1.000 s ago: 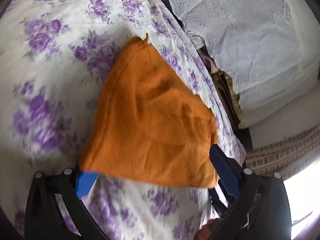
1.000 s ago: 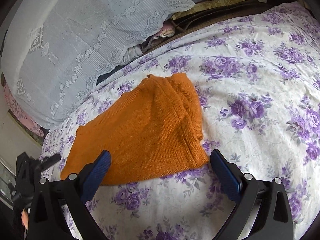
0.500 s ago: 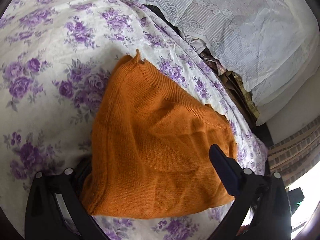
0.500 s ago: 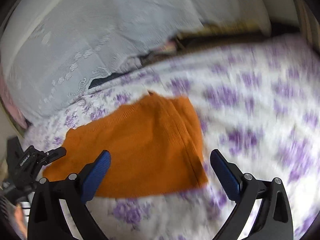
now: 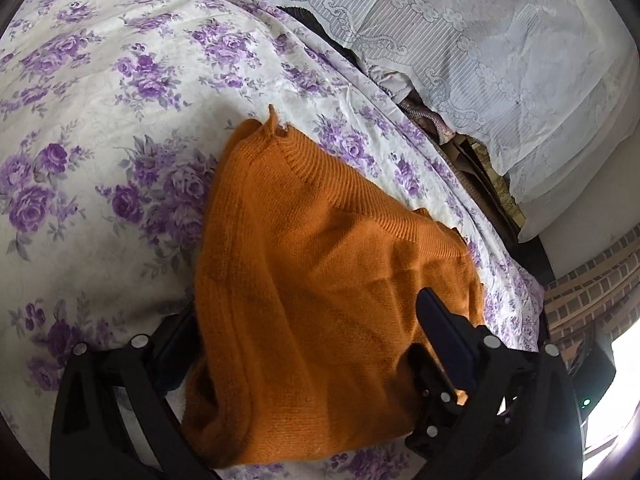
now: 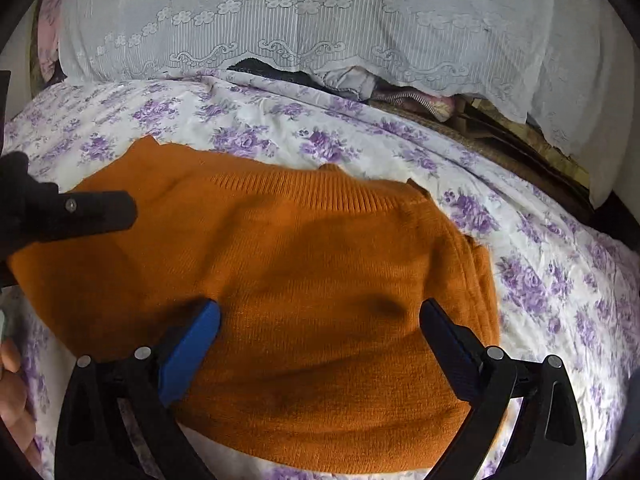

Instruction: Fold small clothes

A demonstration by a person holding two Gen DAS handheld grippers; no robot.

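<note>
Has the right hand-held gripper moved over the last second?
Yes. The right hand-held gripper has come in over the orange sweater: its fingertips, earlier at the near hem, now sit over the knit, closer to the lace-covered pillow.

Your knit garment (image 5: 320, 300) is a plain burnt orange, ribbed along its 12 o'clock edge, with no print on it. Under it, your bedsheet (image 5: 100, 120) is cream-white, strewn with purple roses and grey-green leaves. At 12 to 2 o'clock in both views you have a white lace cloth (image 6: 320, 20) with fine stripes, flower rows and scrolled borders. Your right gripper (image 6: 320, 328) has a black frame and bright blue pads; your left gripper (image 5: 308, 340) is black with dark blue pads. At 4 o'clock in the left view sits a brown-and-cream checked surface (image 5: 580, 296).
</note>
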